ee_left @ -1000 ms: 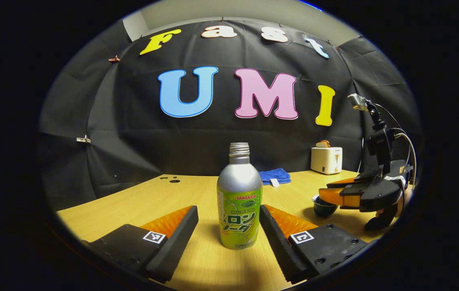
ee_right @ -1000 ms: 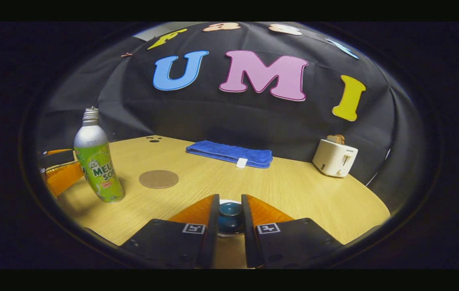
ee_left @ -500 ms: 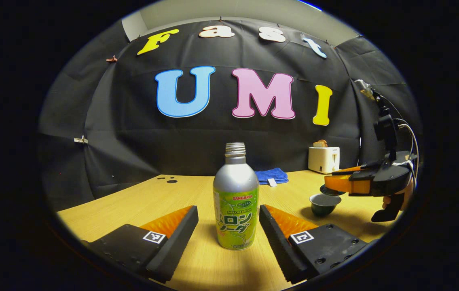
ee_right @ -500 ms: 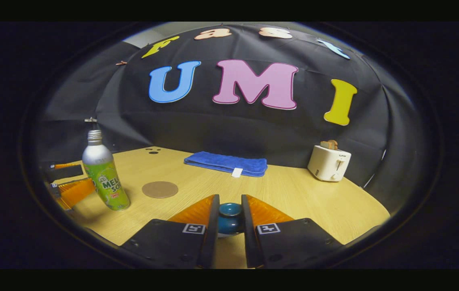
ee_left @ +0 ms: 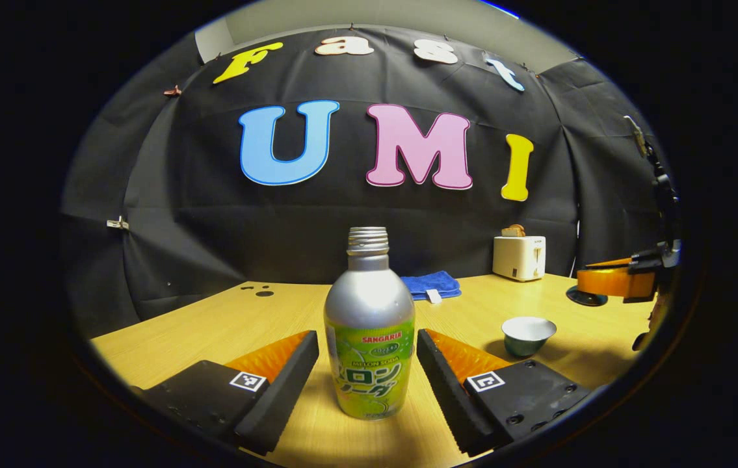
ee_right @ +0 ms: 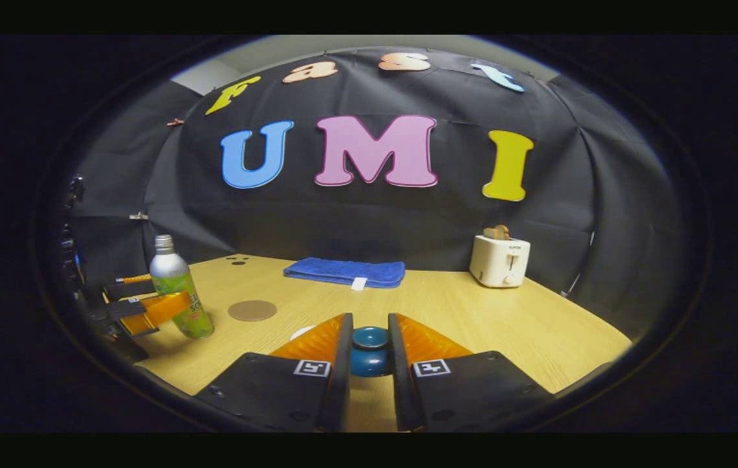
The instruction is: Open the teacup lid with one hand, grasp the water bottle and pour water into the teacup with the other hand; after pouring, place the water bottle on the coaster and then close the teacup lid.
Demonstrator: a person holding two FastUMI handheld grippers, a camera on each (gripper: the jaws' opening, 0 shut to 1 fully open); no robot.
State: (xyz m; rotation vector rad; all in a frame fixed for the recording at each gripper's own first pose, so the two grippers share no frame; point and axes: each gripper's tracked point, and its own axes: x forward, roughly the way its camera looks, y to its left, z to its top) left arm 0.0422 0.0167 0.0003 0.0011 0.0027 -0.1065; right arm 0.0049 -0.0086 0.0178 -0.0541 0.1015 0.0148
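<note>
Left gripper (ee_left: 367,377) jaws spread around bottle (ee_left: 369,338); right gripper (ee_right: 369,354) jaws pinching lid (ee_right: 369,342)

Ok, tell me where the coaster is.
In the right gripper view the coaster lies flat on the table, left of centre, just right of the bottle and in front of the blue towel.

Both views are dim at the margins and brighter in the middle, with warm light from above falling on the pale wooden table (ee_left: 225,325) and soft shadows pooling beside the silver and green metal bottle (ee_left: 369,331) and the small dark teacup with a pale inside (ee_left: 527,334). A broad soft sheen lies on the bottle's silver shoulder. Fisheye bending curves the table edge and black cloth wall (ee_right: 369,214), the rim darkens, and focus stays fairly sharp throughout.
</note>
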